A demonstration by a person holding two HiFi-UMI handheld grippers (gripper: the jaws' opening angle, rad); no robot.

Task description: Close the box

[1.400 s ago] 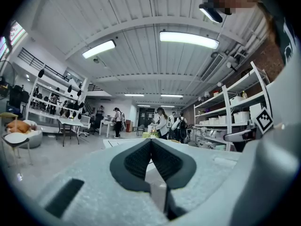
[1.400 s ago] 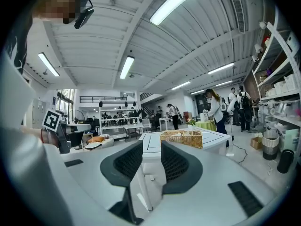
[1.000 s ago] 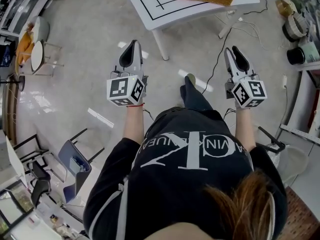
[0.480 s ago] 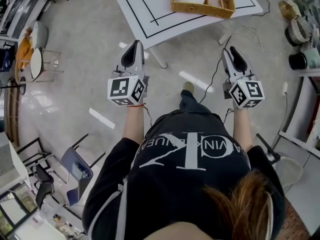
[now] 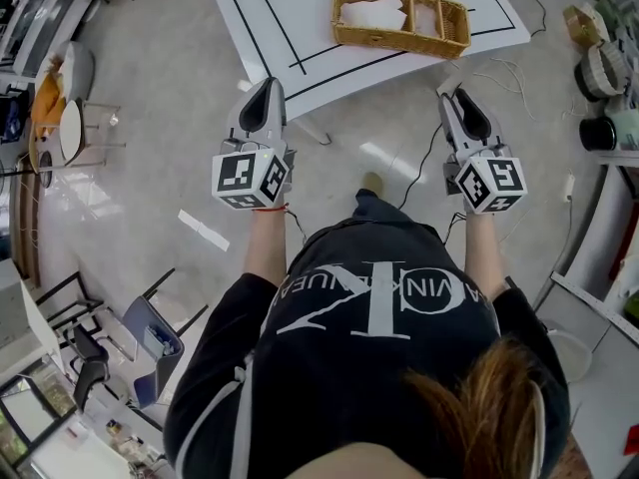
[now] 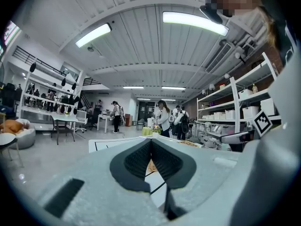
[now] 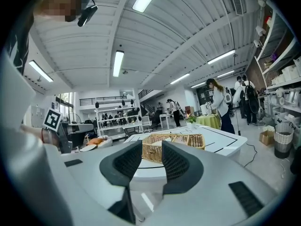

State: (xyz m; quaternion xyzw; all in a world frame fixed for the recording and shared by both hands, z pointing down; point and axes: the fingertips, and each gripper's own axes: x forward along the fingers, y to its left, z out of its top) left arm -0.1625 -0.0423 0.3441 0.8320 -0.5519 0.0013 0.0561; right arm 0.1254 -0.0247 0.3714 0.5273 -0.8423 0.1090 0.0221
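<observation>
An open wicker box (image 5: 399, 20) sits on a white table (image 5: 290, 18) marked with black lines, ahead of me. Something white (image 5: 371, 13) lies in its left compartment, and a woven flap stands at its far side. Both grippers are held in the air short of the table's near edge, away from the box. My left gripper (image 5: 268, 88) has its pads meeting at the tip (image 6: 151, 142) with nothing in it. My right gripper (image 5: 451, 92) stands open and empty; the box (image 7: 186, 144) shows through its gap (image 7: 151, 150).
Cables (image 5: 479, 60) trail over the floor under the table's right corner, near a table leg (image 5: 315, 128). Chairs (image 5: 150, 332) and stools (image 5: 75, 108) stand at the left, shelving (image 5: 609, 78) at the right. Several people (image 6: 164, 117) stand far off.
The table and wicker box have slid down in the head view, closer to both grippers. The grippers keep the same stance side by side.
</observation>
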